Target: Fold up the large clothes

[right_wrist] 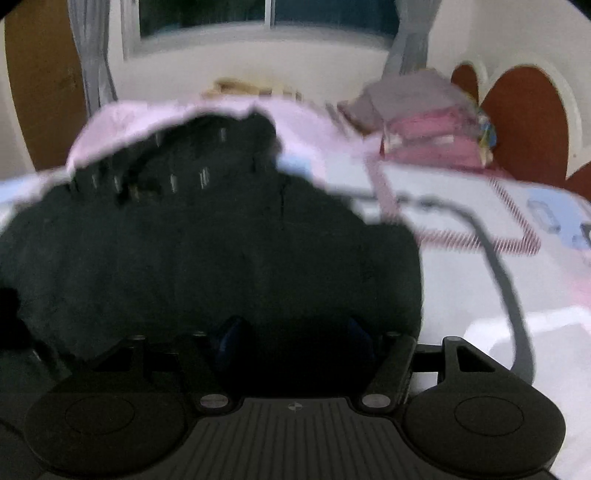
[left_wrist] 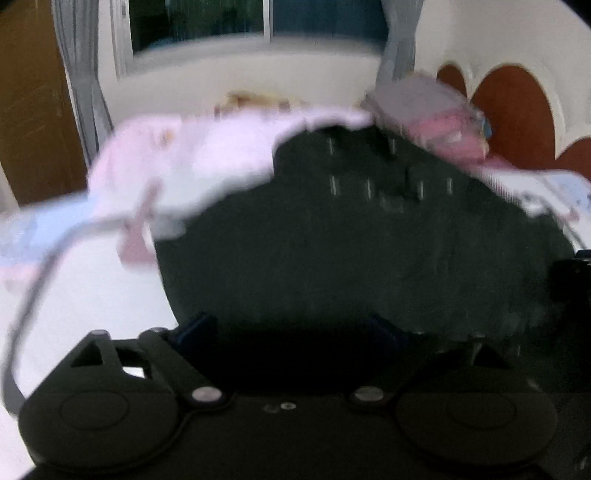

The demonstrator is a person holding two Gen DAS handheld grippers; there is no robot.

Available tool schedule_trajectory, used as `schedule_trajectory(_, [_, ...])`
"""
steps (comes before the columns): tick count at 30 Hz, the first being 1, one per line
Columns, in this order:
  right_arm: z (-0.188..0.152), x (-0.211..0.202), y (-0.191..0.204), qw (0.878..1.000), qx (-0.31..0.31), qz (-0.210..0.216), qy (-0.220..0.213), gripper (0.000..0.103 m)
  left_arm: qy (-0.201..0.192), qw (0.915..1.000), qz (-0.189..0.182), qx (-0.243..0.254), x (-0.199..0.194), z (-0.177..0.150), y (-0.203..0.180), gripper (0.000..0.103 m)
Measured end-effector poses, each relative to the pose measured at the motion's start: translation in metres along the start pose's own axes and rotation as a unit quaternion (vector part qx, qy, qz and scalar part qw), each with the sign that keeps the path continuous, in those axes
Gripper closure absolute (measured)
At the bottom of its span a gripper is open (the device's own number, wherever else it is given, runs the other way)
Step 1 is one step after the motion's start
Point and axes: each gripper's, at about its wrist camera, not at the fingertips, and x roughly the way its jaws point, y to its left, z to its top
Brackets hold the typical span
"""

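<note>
Bedroom setting: a bed (right_wrist: 461, 266) with a pale patterned cover fills the middle ground of both views, with a window (left_wrist: 236, 22) and grey curtains (left_wrist: 81, 81) behind it and a white scalloped headboard with red-brown panels (right_wrist: 524, 110) at the right. Both frames are motion-blurred.

A large dark garment (left_wrist: 369, 240) lies on the bed cover, directly ahead of both grippers. Short pale marks show near its far edge.

Left wrist view: the left gripper (left_wrist: 295, 328) has its blue fingertips (left_wrist: 195, 325) set wide apart, with the near edge of the dark garment in the gap. No pad can be seen pressing on cloth. The garment extends to the right edge of this frame, and pink bedding (left_wrist: 192, 147) lies beyond it to the left.

Right wrist view: the right gripper (right_wrist: 291, 336) shows its fingertips (right_wrist: 231, 332) partly spread, again with dark cloth between them; whether they pinch it cannot be told through the blur. Here the dark garment (right_wrist: 203, 251) runs off to the left. This view alone shows the zigzag-edged panel (right_wrist: 480, 236) on the cover and gives the clearer look at a stack of folded pink and grey clothes (right_wrist: 424, 122) by the headboard.

A grey cable (right_wrist: 506, 280) crosses the cover.
</note>
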Motion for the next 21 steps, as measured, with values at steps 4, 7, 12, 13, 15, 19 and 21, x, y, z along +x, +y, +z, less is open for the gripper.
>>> schedule_trajectory(4, [0.043,-0.005,0.003,0.999,0.029,0.031,-0.024,0.04,-0.028,0.9995,-0.017,-0.005,-0.005,0.053,0.014,0.014])
schedule_trajectory(7, [0.075,0.003,0.003,0.998,0.037,0.038,-0.044,0.04,-0.027,0.9993,-0.027,-0.001,0.009,0.088,0.021,0.014])
schedule_trajectory(12, [0.121,0.065,-0.015,0.996,0.063,0.058,-0.037,0.04,0.008,0.9989,-0.039,-0.024,0.069,0.123,0.034,0.021])
schedule_trajectory(13, [0.127,0.08,-0.02,0.995,0.074,0.063,-0.034,0.04,0.013,0.9988,-0.038,-0.027,0.083,0.125,0.036,0.023])
schedule_trajectory(15, [0.135,0.109,-0.032,0.992,0.097,0.073,-0.024,0.04,0.023,0.9984,-0.037,-0.037,0.109,0.13,0.042,0.023])
schedule_trajectory(19, [0.15,0.165,-0.051,0.987,0.118,0.106,-0.007,0.04,0.047,0.9954,-0.047,-0.069,0.159,0.138,0.052,0.026])
schedule_trajectory(21, [0.159,0.188,-0.057,0.986,0.12,0.119,-0.004,0.04,0.059,0.9926,-0.059,-0.088,0.182,0.142,0.056,0.026])
